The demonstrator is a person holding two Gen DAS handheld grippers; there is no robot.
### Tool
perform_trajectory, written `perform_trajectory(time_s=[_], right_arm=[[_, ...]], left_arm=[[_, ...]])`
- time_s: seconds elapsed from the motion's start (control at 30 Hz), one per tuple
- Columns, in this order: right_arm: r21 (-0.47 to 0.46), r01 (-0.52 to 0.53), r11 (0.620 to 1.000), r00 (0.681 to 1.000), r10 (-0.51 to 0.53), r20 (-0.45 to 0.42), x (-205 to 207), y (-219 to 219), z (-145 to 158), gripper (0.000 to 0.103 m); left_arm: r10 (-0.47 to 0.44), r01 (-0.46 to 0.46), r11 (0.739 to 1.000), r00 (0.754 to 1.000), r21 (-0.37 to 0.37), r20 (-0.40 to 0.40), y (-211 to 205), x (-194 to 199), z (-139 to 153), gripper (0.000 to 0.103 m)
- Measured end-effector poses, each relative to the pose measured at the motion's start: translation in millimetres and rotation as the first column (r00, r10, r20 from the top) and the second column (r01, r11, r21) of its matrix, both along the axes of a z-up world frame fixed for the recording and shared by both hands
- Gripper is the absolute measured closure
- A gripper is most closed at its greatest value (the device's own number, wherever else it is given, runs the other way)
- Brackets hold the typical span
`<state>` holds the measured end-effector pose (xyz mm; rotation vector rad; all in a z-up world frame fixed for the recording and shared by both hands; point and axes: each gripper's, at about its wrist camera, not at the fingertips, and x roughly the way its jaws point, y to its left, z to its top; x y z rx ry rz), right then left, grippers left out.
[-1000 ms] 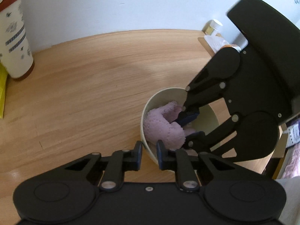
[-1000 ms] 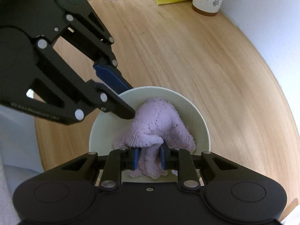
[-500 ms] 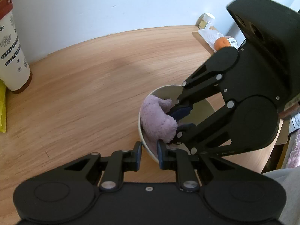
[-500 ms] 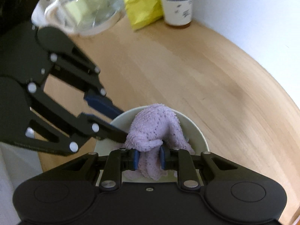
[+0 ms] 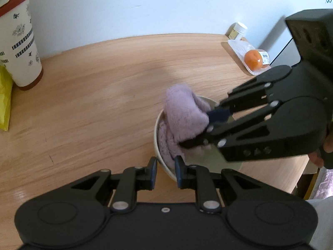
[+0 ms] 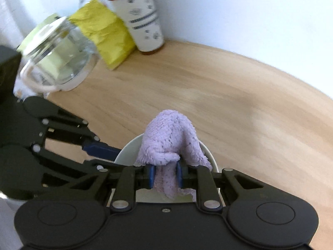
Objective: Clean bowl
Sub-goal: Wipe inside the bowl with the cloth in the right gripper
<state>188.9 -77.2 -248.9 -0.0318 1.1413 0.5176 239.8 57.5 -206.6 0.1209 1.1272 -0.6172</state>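
A cream bowl [image 5: 156, 133] stands on the wooden table [image 5: 93, 95]. My left gripper [image 5: 165, 174] is shut on the bowl's near rim. My right gripper [image 6: 165, 177] is shut on a lilac fluffy cloth [image 6: 169, 143] and holds it at the bowl's rim, part inside and part bulging above it. In the left wrist view the cloth [image 5: 183, 114] covers the bowl's left inner wall and the right gripper [image 5: 199, 128] reaches in from the right. In the right wrist view the bowl [image 6: 129, 152] is mostly hidden by the cloth, and the left gripper [image 6: 104, 149] holds its left rim.
A white cup with a brown lid [image 5: 18, 39] and a yellow bag [image 5: 4, 95] stand at the back left. A glass jug [image 6: 56, 56] is beside them. A wrapped orange [image 5: 252, 59] and a small jar [image 5: 237, 30] lie at the back right edge.
The right gripper has lifted and swept the cloth from the bowl's bottom up to its far-left rim. Both wrist views have tilted upward. The left gripper keeps its hold on the rim.
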Motion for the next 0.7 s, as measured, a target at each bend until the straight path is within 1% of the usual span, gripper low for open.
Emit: perform_trajectory(time_s=[0.07,0.1,0.17,0.27,0.37,0.5,0.57,0.7], right_arm=[[-0.024,0.028,0.999,0.999,-0.029,-0.044,-1.3,-3.9,-4.3,0.081],[-0.023,0.047,0.999,0.996,-0.049,-0.075,0.7,-5.5,-7.8,0.084],[-0.015,0.081,0.997,0.992,-0.082,-0.099,-0.1,-11.6,-7.5,0.084],[-0.034,0.09,0.995,0.985,-0.094,-0.145,5.1,-9.0,-7.8,0.082],[-0.041,0.122,0.992,0.961,-0.128,-0.243,14.3,-10.2,-11.0,0.082],[-0.069,0.125,0.99,0.935,-0.141,-0.326,20.1,-8.8,-14.7,0.082],[-0.079,0.127,0.989,0.925,-0.146,-0.351,24.6,-5.1,-16.5,0.082],[-0.106,0.142,0.984,0.919,-0.17,-0.356,28.8,-4.4,-18.5,0.085]], left_arm=[[0.005,-0.005,1.0,1.0,-0.001,0.003,-0.3,-0.3,-0.8,0.086],[0.008,-0.008,1.0,1.0,-0.002,0.004,-0.3,-0.4,-1.2,0.086],[0.016,-0.016,1.0,1.0,-0.001,0.003,0.0,-0.1,-2.5,0.086],[0.024,-0.024,1.0,1.0,0.005,0.007,-0.2,-0.8,-3.4,0.086],[0.032,-0.032,0.999,0.999,0.009,0.01,0.3,-3.1,-3.2,0.086],[0.05,-0.051,0.999,0.999,0.005,0.004,1.8,-4.8,-4.5,0.086],[0.052,-0.052,0.999,0.999,0.007,0.004,1.0,-5.4,-4.9,0.086],[0.044,-0.044,0.999,0.999,0.005,0.018,-1.3,-7.5,-3.7,0.086]])
